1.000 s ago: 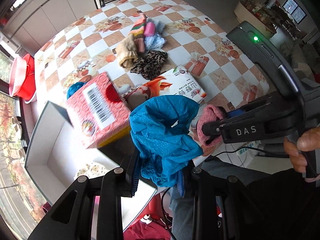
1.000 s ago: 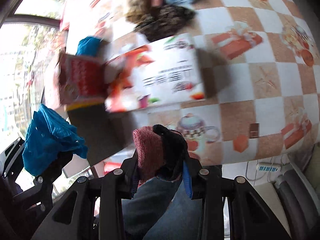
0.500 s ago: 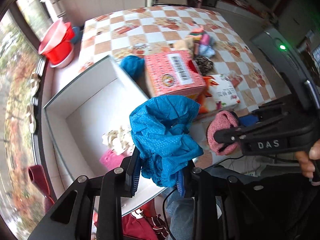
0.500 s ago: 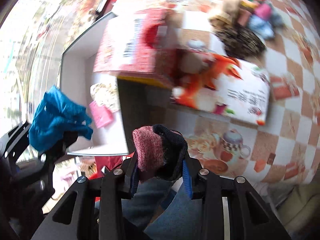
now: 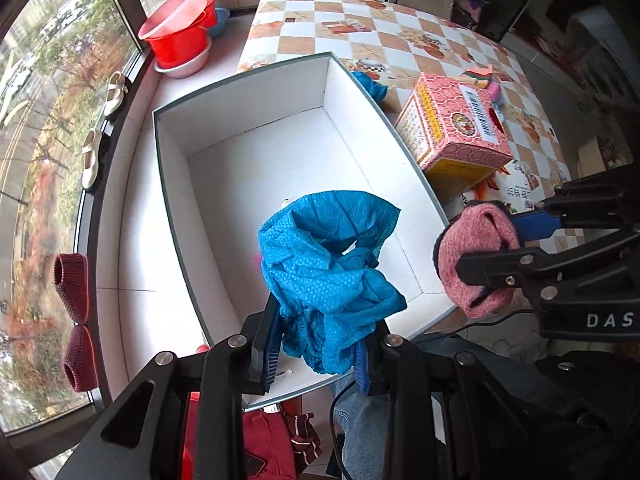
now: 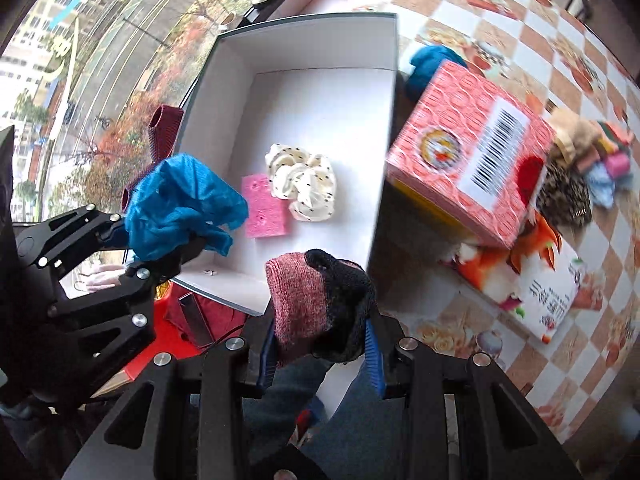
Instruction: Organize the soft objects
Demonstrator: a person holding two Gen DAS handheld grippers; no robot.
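Tongs on both sides are clenched on soft loads: the left tongs point(image 5: 316, 354) grip a crumpled blue cloth point(image 5: 328, 268), the right tongs point(image 6: 320, 354) a rolled pink-and-black sock point(image 6: 316, 304). Both loads have swung off the checkered table point(image 6: 520, 32) since a second ago and now hang over the near end of the white box point(image 5: 240, 92), which probably leaves only the drop. Below the blue cloth lie a pink sponge point(image 6: 264, 206) and a dotted cream cloth point(image 6: 302, 186). Beyond the right tongs stands the pink carton point(image 6: 464, 168).
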